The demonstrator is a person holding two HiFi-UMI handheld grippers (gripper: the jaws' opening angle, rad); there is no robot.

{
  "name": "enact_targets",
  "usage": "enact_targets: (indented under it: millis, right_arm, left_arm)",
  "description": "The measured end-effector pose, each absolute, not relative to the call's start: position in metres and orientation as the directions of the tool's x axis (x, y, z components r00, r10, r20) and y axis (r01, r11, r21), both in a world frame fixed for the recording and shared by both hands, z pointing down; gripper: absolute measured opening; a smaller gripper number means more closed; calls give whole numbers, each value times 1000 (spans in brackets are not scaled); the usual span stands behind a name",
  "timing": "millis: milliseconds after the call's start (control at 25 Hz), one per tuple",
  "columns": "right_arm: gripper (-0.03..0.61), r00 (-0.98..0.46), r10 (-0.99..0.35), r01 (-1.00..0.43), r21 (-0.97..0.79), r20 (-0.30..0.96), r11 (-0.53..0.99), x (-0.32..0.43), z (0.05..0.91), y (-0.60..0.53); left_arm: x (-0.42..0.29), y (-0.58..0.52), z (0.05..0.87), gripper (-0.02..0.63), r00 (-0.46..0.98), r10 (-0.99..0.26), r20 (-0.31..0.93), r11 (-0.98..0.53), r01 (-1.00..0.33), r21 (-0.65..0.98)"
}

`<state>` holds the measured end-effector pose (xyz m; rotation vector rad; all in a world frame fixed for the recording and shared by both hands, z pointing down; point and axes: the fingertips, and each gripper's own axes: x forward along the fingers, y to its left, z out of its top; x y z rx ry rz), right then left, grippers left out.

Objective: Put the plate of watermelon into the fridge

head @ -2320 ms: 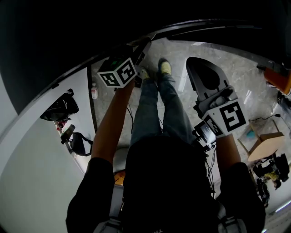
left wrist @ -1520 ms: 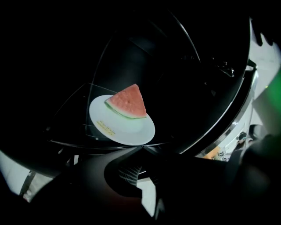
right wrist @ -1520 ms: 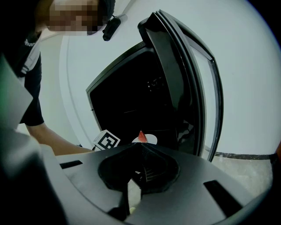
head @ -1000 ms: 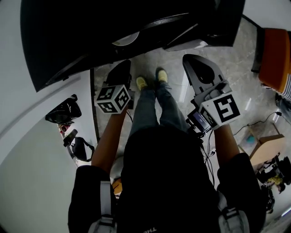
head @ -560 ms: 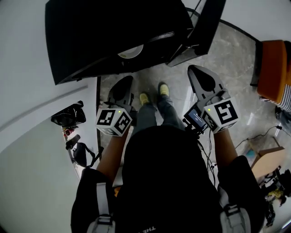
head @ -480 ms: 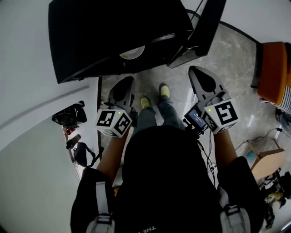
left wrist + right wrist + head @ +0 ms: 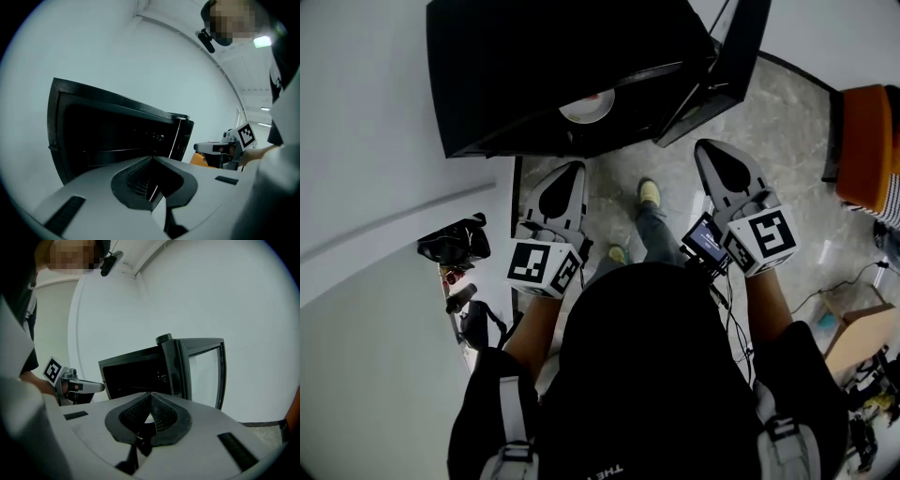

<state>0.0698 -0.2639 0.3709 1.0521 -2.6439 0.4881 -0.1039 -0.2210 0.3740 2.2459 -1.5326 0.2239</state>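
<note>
Black box-shaped fridge (image 7: 506, 75), door (image 7: 733, 47) swung open, faced by two grey plastic grippers.
Left gripper (image 7: 573, 171) is held with jaws pressed together on nothing; white round plate of red watermelon (image 7: 586, 106) is seen inside the fridge; right gripper (image 7: 707, 148) is likewise closed and empty.

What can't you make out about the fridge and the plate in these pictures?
- Plate in the fridge, head view: small and dim, so the food on it is only a red patch.
- Fridge interior, both gripper views: too dark, and no plate shows.
- Fridge door, head view: its top is cut off by the picture's edge.
</note>
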Motion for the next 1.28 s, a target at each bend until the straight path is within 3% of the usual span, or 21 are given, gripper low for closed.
enact_targets:
  millis: [400,1280]
  right_arm:
    - [9,-664,-677,-742,-166,317,650,37,339,-171]
    - [9,-519,-813,-840,20,263,543,77,283,8]
  left_arm:
    - [-139,-133,337,9,378,-883,276,-325,-920,221]
    - [-165,36,295,8,409,-901,144,-377,-904,201]
